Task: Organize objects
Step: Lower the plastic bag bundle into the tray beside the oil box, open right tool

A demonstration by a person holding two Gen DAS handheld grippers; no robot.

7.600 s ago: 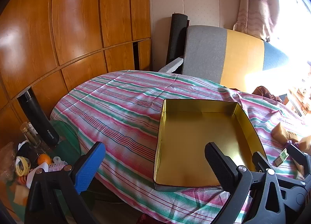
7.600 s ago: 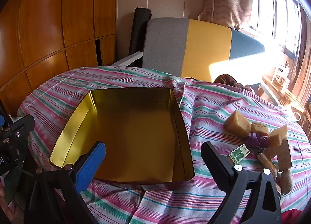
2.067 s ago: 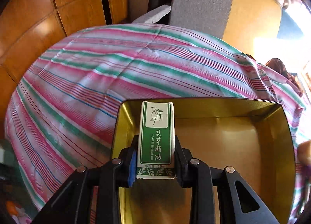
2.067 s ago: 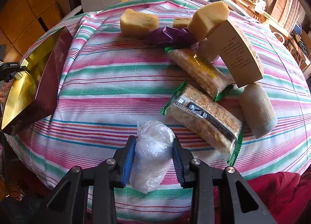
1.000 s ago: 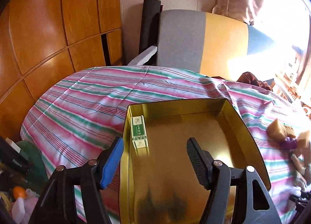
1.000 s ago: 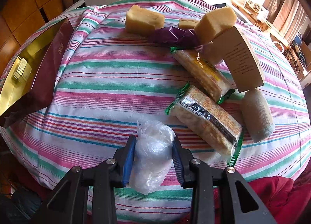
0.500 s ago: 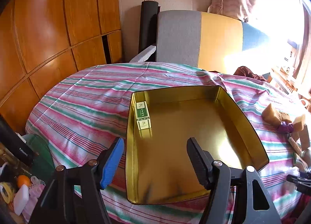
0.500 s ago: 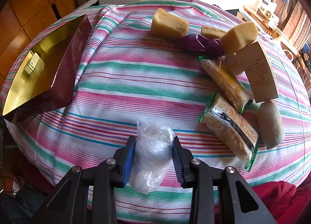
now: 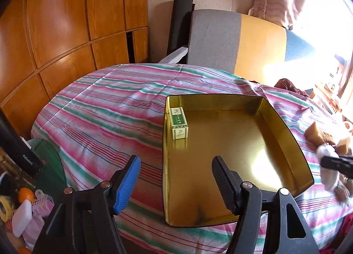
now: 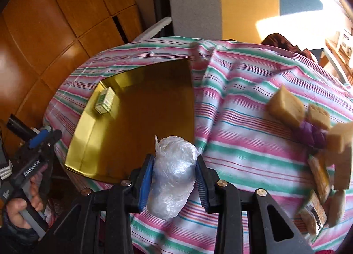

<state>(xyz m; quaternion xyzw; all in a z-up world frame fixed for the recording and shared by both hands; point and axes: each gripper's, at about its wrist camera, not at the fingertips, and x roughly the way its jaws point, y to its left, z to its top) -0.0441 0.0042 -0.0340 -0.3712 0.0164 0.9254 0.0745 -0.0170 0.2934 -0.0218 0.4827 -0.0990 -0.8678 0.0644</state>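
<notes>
Bag (image 10: 173,172), a bundle of crinkled clear plastic, sits clamped between the pads of the right gripper (image 10: 173,179), raised above the striped cloth (image 10: 242,121) at about 5 o'clock from the gold tin (image 10: 136,121). It looks light and soft: the film bulges above and below the pads, so it should give under pressure and may slide, being glossy. A hold across its thick middle, as now, seems safest; pinching the twisted top alone might let it swing or tear. What is inside cannot be made out through the layers.

Left gripper (image 9: 176,182) hangs with its jaws apart and nothing between them, over the tin's near left edge. A green box (image 9: 178,122) lies in the tin at about 10 o'clock, against the left wall; it looks stiff and light, easy to take by its long sides.

Remaining things lie at 3 o'clock from the tin: tan blocks (image 10: 285,107), a purple wrapper (image 10: 312,133) and cracker packs (image 10: 314,215), the last blurred and cut off by the frame edge. In the left view the bag and right gripper are only a smear at the right edge. A hand (image 10: 21,206) on the left gripper's handle shows at 8 o'clock, partly out of frame. The tin's near wall is hidden behind the right gripper.
</notes>
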